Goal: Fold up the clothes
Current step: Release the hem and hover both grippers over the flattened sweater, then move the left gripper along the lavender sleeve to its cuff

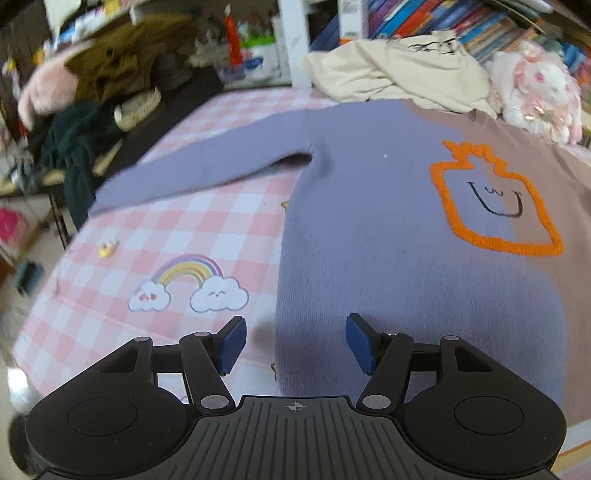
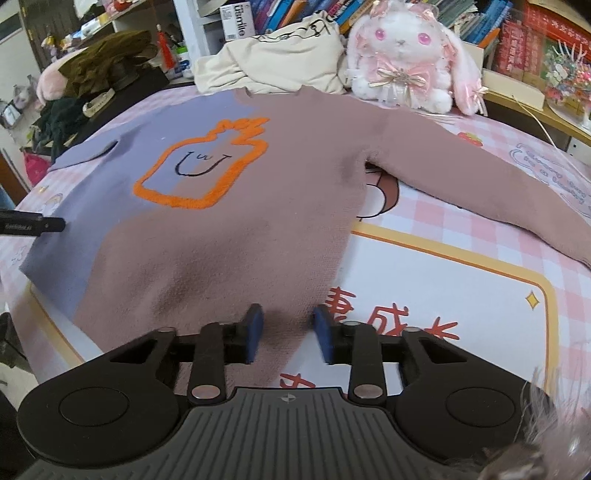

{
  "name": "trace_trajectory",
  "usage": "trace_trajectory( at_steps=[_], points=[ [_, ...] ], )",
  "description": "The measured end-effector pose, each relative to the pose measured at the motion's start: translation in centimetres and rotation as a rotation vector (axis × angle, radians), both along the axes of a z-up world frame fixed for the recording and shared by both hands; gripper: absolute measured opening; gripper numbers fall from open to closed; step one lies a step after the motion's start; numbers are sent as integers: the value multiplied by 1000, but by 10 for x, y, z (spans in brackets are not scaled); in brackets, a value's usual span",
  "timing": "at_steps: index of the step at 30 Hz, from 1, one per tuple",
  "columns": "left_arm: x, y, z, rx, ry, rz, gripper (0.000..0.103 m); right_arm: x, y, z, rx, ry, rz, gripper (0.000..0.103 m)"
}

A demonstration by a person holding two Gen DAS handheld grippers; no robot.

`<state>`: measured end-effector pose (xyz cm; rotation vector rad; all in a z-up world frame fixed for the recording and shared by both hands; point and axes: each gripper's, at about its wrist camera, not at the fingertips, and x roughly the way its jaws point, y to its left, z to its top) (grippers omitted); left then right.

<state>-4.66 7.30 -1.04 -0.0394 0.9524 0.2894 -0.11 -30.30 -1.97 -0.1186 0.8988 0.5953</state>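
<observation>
- Knitted sweater (image 2: 229, 229), half lilac and half dusty pink, is seen spread flat, front up, on the bed (image 1: 177, 229), which is covered w/ a pink-and-white checked sheet.
- An orange bottle-shaped outline (image 2: 201, 166) w/ a small smiling face is carried at the chest, across the colour join.
- Both sleeves are stretched out sideways: lilac sleeve (image 1: 192, 173) toward 10 o'clock in the left wrist view, pink sleeve (image 2: 480, 184) toward 3 o'clock in the right wrist view.
- Left hand-held gripper (image 1: 295, 341) is held at the lilac hem corner, approx. 6 o'clock in its view; the jaws stand moderately apart, the sweater's side edge runs between them, and no pad is seen pressing on the knit.
- Right hand-held gripper (image 2: 288, 334) is held at the pink hem corner, at 6 o'clock in its view; the jaws are narrow w/ the knit between the blue pads, but a gap is visible at each pad, so no firm grip can be confirmed.
- A cream garment (image 2: 273, 62) is piled at 12 o'clock, just beyond the sweater's neck.
- A white-and-pink plush rabbit (image 2: 406, 55) is sat beside it, at approx. 1 o'clock.
- Books on shelves (image 2: 303, 14) are seen behind, top edge.
- Dark clothes (image 1: 81, 147) are heaped at 9-10 o'clock in the left wrist view, off the bed.
</observation>
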Motion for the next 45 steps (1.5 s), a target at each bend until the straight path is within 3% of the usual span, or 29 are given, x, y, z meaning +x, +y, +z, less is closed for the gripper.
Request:
trace_trajectory(
  at_steps=[1,4,8,14,17,19,20,23,27,31,36,45],
  points=[
    [3,0,1,-1,10,-10,52,-1,1,0,-1,0,8,19],
    [12,-3,2,40,41,-46,46,-4,5,2,-12,-5,39,15],
    [18,-13,2,123,61,-70,45,-4,4,1,-5,0,50,14],
    [11,-9,2,101,31,-47,45,-2,1,-1,11,7,41,16],
    [8,-12,2,117,21,-27,53,-3,2,-1,2,1,43,22],
    [7,-18,4,156,8,-8,66,-3,2,1,-14,-10,36,32],
    [5,-22,6,167,-14,-1,68,-3,2,1,-23,-17,32,45],
    [3,-33,12,162,-71,9,82,-5,1,5,-38,-49,21,53],
    [6,-47,14,135,-94,0,84,-7,3,12,-45,-120,18,65],
    [11,-67,13,162,-98,-12,85,-8,5,18,-30,-181,20,70],
    [21,-90,16,212,-136,-61,89,2,7,18,-19,-185,-5,72],
    [35,-98,25,207,-146,-77,90,2,17,21,-21,-243,-2,80]
  ],
)
